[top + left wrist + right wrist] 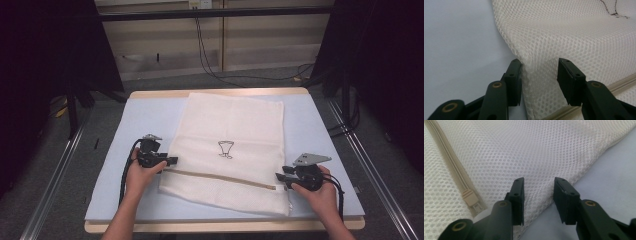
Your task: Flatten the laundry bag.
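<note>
While both sets of jaws stand apart, noted that neither clamps: left gripper [539, 72] straddles the edge of the white mesh laundry bag [232, 145] with a raised ridge of netting bunched between the pads [570, 80], one pad touching the fabric, no pinch visible; right gripper [537, 195] likewise parted over the opposite edge, mesh lying flat in the gap, pads not pressing. Judged as the approach to a two-sided grasp, both grippers brought level with the zipper [220, 178] so that the bag can be lifted or folded evenly along that line; unclear from the frames which of the two is meant. Zipper pull [470, 197] seen just beside the right gripper, at the right end of the tan tape, tape looking closed along its length. Seen from above: left gripper [156, 156] at the bag's left edge, right gripper [300, 174] at its right edge, each held in a hand [140, 175] coming in from the near side. Bag lying flat in the middle of the table [145, 120], slightly skewed, small dark goblet-like emblem [226, 149] at its centre, far edge close to the table's far side. Surface: pale blue-grey mat on a wooden board, matte, bare apart from the bag. Beyond: grey floor, metal rails [55, 180] either side, black cables [210, 55] trailing along a light panelled wall, dark equipment left and right.
</note>
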`<state>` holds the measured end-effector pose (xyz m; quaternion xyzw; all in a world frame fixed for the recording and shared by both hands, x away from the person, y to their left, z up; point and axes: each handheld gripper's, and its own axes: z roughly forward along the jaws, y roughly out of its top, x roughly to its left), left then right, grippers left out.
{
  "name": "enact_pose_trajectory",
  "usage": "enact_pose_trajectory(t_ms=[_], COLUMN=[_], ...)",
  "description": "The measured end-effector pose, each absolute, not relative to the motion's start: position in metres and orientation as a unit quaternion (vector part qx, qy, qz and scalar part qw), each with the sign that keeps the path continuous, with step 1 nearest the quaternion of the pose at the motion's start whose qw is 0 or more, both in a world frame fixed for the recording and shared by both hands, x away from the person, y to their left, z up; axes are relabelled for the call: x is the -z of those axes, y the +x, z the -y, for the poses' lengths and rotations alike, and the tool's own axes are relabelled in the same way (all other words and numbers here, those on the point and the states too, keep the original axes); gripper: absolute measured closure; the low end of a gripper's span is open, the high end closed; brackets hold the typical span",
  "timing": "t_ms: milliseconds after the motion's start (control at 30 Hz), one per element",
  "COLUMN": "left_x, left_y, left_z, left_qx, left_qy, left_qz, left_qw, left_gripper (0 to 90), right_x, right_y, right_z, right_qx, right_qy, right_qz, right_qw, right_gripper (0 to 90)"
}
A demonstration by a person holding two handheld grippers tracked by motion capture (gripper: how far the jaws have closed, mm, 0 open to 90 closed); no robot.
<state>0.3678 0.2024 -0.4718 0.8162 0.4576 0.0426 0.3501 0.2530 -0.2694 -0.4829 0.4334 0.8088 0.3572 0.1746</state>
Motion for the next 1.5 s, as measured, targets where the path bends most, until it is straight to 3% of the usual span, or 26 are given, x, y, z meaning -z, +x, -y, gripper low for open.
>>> enact_pose_trajectory(t_ms=[167, 367, 1500], left_x=[0.47, 0.469, 0.461], left_y=[0.365, 0.364, 0.328], left_z=[-0.198, -0.196, -0.223], left_qx=[-0.052, -0.038, -0.012], left_qy=[0.828, 0.821, 0.818], left_qz=[-0.447, -0.463, -0.475], left_qw=[0.333, 0.33, 0.323], left_gripper=[73.0, 84.4, 84.3], right_x=[0.482, 0.481, 0.479], right_y=[0.256, 0.259, 0.28], right_z=[0.272, 0.273, 0.265], right_qx=[-0.356, -0.356, -0.369], right_qy=[0.442, 0.44, 0.419], right_qz=[-0.806, -0.807, -0.814], right_qw=[0.169, 0.168, 0.16], right_gripper=[78.1, 84.5, 86.2])
